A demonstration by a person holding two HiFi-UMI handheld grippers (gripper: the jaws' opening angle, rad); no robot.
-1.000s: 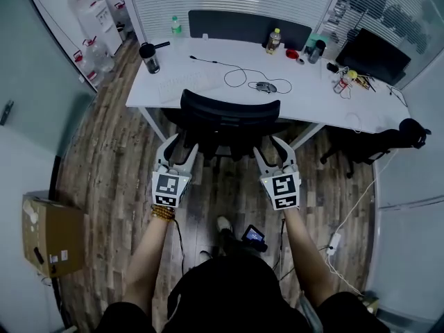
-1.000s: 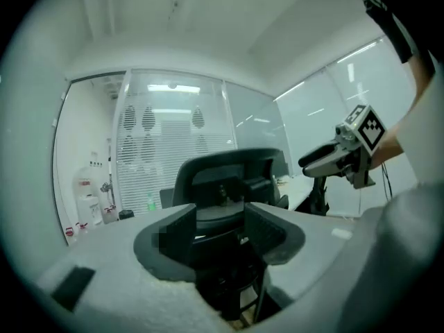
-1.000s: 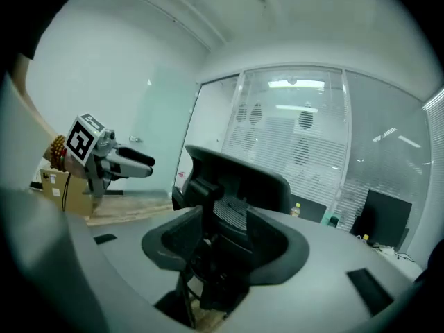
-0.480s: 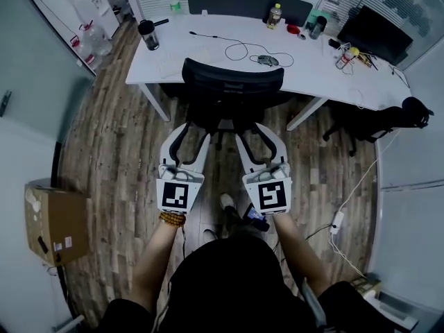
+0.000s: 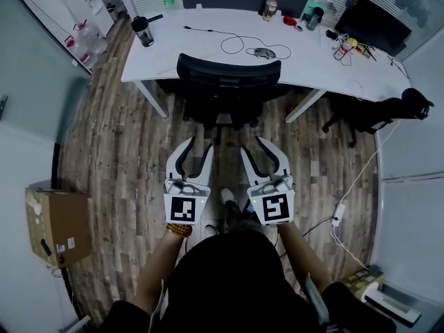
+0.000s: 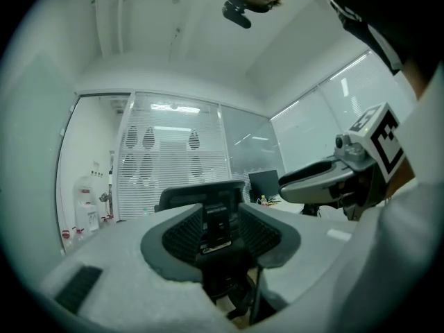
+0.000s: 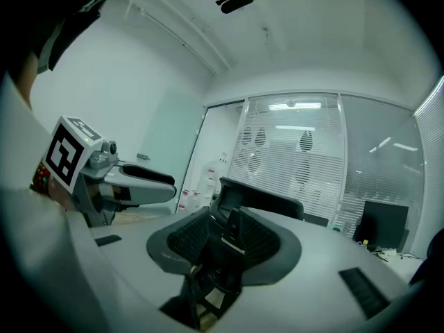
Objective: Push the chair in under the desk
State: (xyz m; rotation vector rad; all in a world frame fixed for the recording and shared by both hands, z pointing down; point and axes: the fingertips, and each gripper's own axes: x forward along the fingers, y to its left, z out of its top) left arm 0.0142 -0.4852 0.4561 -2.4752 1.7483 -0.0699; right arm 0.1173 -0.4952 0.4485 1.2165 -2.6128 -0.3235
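The black mesh-backed chair [image 5: 229,82] stands with its seat tucked under the white desk [image 5: 173,54], its backrest against the desk's front edge. Both grippers hang low near my body, well short of the chair and touching nothing. My left gripper [image 5: 198,148] and right gripper [image 5: 255,146] point at the chair, jaws closing with nothing between them. The left gripper view looks past its jaws at the chair [image 6: 201,200], with the right gripper [image 6: 333,179] alongside. The right gripper view shows the chair [image 7: 260,203] and the left gripper [image 7: 118,179].
A cardboard box [image 5: 55,227] sits on the wooden floor at left. A second black chair [image 5: 374,116] stands at the desk's right end. On the desk lie a mouse with cable [image 5: 260,52], bottles and a monitor [image 5: 371,23]. A power strip [image 5: 340,214] lies on the floor at right.
Both grippers have drawn back from the chair's backrest toward my body, and their jaws have narrowed. The chair now stands farther from them at the desk.
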